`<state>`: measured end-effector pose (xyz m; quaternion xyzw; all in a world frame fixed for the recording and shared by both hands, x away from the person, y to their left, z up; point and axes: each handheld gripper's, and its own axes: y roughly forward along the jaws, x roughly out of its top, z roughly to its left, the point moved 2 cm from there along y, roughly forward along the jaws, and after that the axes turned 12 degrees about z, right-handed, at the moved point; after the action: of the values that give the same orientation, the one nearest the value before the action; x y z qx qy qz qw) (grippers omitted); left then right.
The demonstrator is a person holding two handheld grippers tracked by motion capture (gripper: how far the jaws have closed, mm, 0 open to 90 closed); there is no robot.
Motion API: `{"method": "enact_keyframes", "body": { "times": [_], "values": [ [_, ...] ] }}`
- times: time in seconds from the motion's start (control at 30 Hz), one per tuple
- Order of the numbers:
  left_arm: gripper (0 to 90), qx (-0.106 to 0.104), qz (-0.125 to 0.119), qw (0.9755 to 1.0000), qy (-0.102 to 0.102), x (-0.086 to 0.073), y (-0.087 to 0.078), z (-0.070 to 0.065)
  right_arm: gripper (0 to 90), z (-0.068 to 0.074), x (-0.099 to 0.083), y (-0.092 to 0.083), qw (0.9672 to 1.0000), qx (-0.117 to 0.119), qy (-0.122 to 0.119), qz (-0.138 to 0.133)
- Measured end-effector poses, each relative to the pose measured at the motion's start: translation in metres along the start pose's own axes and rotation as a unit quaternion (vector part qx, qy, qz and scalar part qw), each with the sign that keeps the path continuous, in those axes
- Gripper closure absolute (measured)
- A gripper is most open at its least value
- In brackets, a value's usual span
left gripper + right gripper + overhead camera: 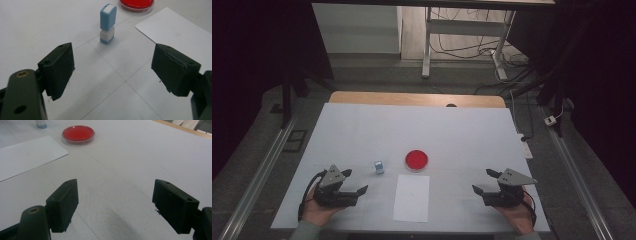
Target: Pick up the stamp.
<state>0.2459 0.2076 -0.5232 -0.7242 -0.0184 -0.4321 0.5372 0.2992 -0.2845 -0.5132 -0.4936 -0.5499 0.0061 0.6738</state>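
A small blue and white stamp [379,167] stands upright near the table's middle, and it rises ahead of the left jaws as the stamp [108,23]. Right of it lies a round red ink pad [417,160] in a clear dish, also seen as the ink pad [136,4] and the ink pad [78,134]. A white paper sheet [412,197] lies in front of the pad. My left gripper [354,181] rests at the front left, open and empty. My right gripper [485,181] rests at the front right, open and empty, aimed toward the pad.
The white tabletop [452,135] has faint grid lines and a wooden strip [417,98] along its far edge. Beyond it stand desk legs with cables [472,47] on the floor. Metal rails [257,175] run along both sides.
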Motion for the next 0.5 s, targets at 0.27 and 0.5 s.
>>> {"method": "enact_keyframes", "body": {
  "times": [0.27, 0.5],
  "values": [
    [18.7, 0.000, -0.002, 1.0000, 0.004, 0.0026, 0.0002, -0.0011, 22.4, 0.0010, 0.0001, -0.0017, 1.0000, 0.002, -0.003, -0.004],
    [18.8, -0.003, -0.002, 0.9999, 0.011, 0.0067, -0.0027, -0.0023, 22.8, 0.0005, -0.0002, -0.0018, 1.0000, 0.003, 0.004, -0.002]
  ]
}}
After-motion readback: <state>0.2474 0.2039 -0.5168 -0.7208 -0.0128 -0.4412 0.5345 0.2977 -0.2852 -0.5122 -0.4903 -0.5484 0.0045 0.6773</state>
